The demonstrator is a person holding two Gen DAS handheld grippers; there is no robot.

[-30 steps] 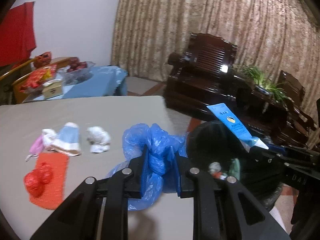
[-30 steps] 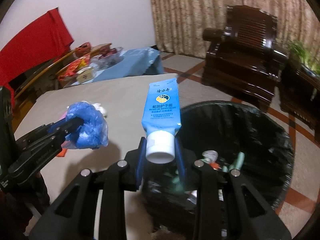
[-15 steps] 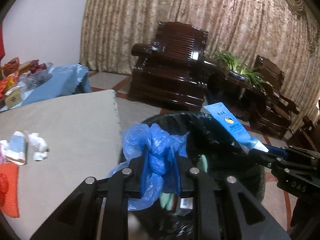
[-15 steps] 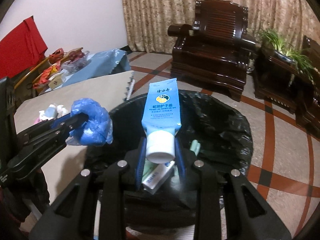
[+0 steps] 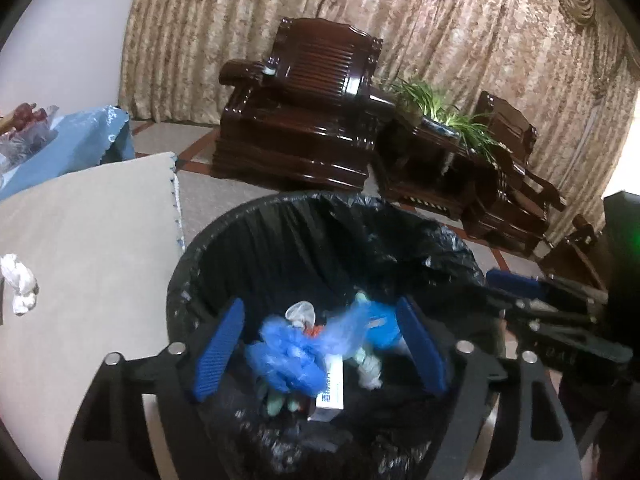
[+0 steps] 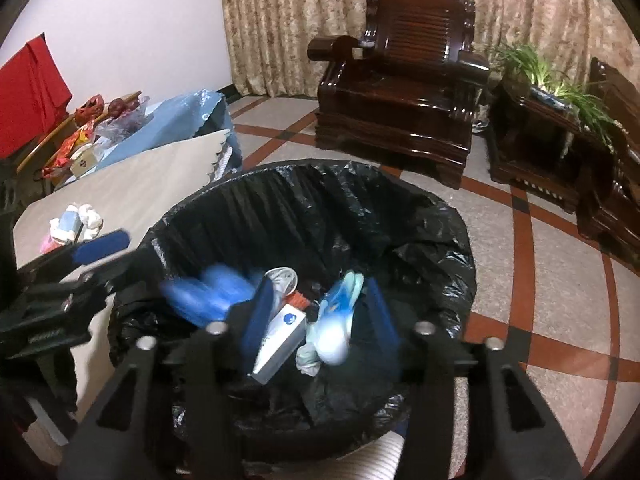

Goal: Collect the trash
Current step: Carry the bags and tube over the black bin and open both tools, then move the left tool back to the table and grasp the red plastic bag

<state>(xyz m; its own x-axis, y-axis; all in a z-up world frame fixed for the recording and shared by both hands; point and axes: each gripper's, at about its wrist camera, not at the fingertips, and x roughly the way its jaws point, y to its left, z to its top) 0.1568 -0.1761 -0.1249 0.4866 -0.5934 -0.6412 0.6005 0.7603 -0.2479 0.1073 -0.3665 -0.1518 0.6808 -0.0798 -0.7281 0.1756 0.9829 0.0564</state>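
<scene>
A bin lined with a black bag (image 5: pixel 304 216) (image 6: pixel 400 216) stands beside the table. My left gripper (image 5: pixel 320 344) is open over the bin, and the crumpled blue plastic bag (image 5: pixel 292 356) (image 6: pixel 212 288), blurred, is dropping free between its jaws. My right gripper (image 6: pixel 316 316) is open over the bin too, and the blue tube (image 6: pixel 336 320) falls blurred among the rubbish. A white box (image 6: pixel 280 340) and other scraps lie in the bin. A white crumpled tissue (image 5: pixel 18 280) (image 6: pixel 90 216) stays on the table.
The beige-covered table (image 5: pixel 80 240) (image 6: pixel 140 184) lies left of the bin, with several small scraps (image 6: pixel 64 228) on it. A dark wooden armchair (image 5: pixel 304 100) (image 6: pixel 400 80) and a plant stand (image 5: pixel 440 128) sit behind. A blue-covered side table (image 6: pixel 168 120) stands at the back left.
Both grippers have opened over the bin. The blue bag has left the left gripper and the blue tube has left the right gripper; both are falling into the bin.
</scene>
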